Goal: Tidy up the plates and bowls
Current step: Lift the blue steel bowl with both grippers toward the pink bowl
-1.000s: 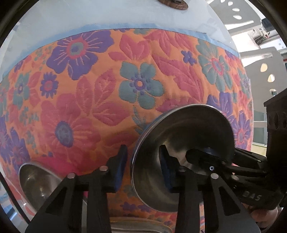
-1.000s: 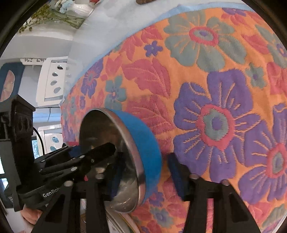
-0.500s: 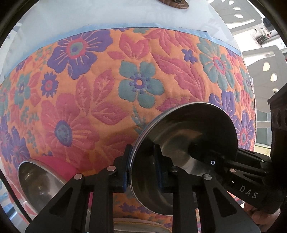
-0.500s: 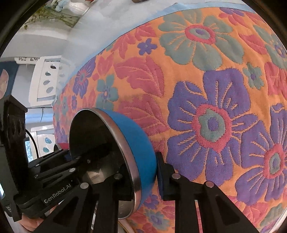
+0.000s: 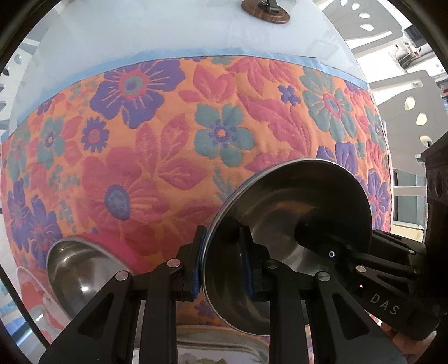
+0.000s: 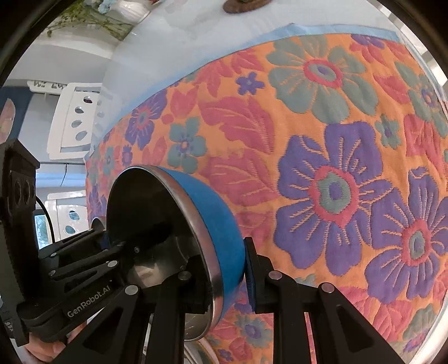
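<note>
A bowl with a blue outside and a steel inside point(image 5: 294, 224) is held on edge above the floral cloth; in the right wrist view the bowl point(image 6: 218, 224) shows its blue wall. My left gripper point(image 5: 221, 263) is shut on the bowl's rim, one finger inside and one outside. My right gripper point(image 6: 224, 277) is shut on the opposite wall of the same bowl. A second steel bowl with a pink outside point(image 5: 81, 274) lies at the lower left of the left wrist view.
The orange floral tablecloth point(image 5: 196, 140) covers the table, with pale blue surface beyond it. A brown round object point(image 5: 266, 11) sits at the far edge. A steel plate rim point(image 5: 224, 344) shows under the left gripper. White chairs point(image 6: 75, 120) stand beside the table.
Both grippers closed from open onto the blue bowl's wall. The bowl has shifted slightly in view.
</note>
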Motion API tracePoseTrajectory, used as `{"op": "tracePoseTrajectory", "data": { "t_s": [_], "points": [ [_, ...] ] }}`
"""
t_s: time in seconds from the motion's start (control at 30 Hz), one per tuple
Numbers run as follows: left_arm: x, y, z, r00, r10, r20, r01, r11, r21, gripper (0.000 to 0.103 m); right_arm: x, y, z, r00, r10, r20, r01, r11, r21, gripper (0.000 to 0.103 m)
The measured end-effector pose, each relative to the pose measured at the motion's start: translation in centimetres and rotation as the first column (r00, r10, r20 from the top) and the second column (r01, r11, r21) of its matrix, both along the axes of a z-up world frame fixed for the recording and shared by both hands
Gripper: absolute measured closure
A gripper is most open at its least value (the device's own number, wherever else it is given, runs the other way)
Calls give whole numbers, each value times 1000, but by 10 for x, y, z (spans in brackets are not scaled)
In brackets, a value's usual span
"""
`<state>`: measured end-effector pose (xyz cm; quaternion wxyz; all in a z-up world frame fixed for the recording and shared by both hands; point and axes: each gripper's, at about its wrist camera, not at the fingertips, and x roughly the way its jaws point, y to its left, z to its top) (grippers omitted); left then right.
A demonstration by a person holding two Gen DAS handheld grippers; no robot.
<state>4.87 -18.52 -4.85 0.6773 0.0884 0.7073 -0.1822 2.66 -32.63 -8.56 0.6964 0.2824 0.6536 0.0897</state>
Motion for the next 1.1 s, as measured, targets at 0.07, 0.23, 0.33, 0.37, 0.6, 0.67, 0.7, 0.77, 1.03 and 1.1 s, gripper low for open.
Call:
{"op": "tracePoseTrajectory", "data": {
  "t_s": [0.07, 0.23, 0.33, 0.37, 0.6, 0.67, 0.7, 0.77, 1.03, 1.1],
  "points": [
    [1, 6, 2, 1000, -1, -5, 1, 1000, -13, 83, -2, 7, 4, 1000, -9, 0, 9, 1000, -7, 84],
    [0, 24, 15, 1000, 7, -20, -7, 1000, -31, 80, -7, 19, 21, 1000, -22, 9, 22, 999, -36, 84],
    [-3, 34, 29, 1000, -3, -1, 3, 999, -35, 80, -8, 27, 34, 999, -34, 21, 35, 998, -60, 84],
    [-4, 36, 34, 1000, -7, 5, 7, 999, -36, 80, -8, 30, 38, 999, -38, 26, 40, 997, -66, 84],
    [-12, 58, 58, 1000, 3, 24, -1, 997, -76, 80, -13, 40, 65, 998, -47, 51, 51, 995, -82, 84],
    [-14, 65, 62, 1000, 8, 28, -6, 996, -83, 80, -13, 45, 72, 998, -39, 52, 44, 995, -90, 84],
    [-12, 69, 62, 999, 12, 29, -9, 996, -87, 80, -12, 50, 75, 998, -33, 55, 38, 994, -98, 84],
    [-11, 77, 66, 999, 20, 35, -17, 995, -94, 80, -12, 57, 80, 998, -20, 59, 27, 994, -108, 84],
    [-7, 110, 75, 995, 83, 62, -77, 992, -104, 80, -6, 100, 97, 996, 49, 78, -40, 992, -117, 84],
    [-8, 119, 77, 993, 96, 69, -89, 991, -101, 80, -4, 112, 100, 994, 72, 82, -61, 990, -127, 84]
  ]
}}
